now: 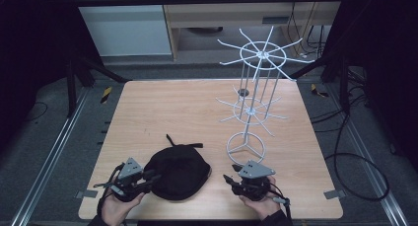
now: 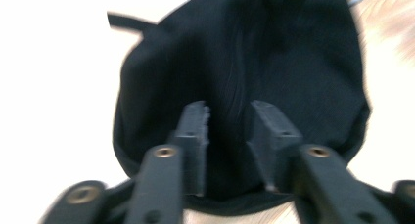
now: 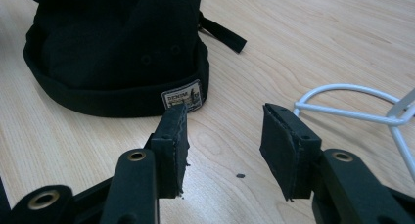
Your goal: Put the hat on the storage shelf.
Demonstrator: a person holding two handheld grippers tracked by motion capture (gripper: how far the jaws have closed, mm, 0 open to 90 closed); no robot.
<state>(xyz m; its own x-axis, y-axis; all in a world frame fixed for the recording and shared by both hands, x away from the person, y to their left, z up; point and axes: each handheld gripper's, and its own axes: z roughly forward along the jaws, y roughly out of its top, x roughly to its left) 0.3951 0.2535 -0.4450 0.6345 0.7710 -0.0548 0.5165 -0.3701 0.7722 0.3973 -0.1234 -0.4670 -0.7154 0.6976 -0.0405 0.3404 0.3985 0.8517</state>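
A black cap (image 1: 177, 171) with a strap at its back lies on the wooden table (image 1: 172, 107) near the front edge. My left gripper (image 1: 154, 177) is at the cap's left rim. In the left gripper view its jaws stand apart over the blurred black cloth of the cap (image 2: 244, 62), midway (image 2: 229, 136). My right gripper (image 1: 228, 178) stays to the right of the cap, open over bare wood (image 3: 222, 145). Its left pad is just in front of the small label on the band of the cap (image 3: 117, 53).
A tall white wire display rack (image 1: 256, 88) with hooked arms stands on the right half of the table. Its round base (image 1: 245, 146) lies just beyond my right gripper and shows as a white ring (image 3: 352, 99) in the right gripper view. A dark floor surrounds the table.
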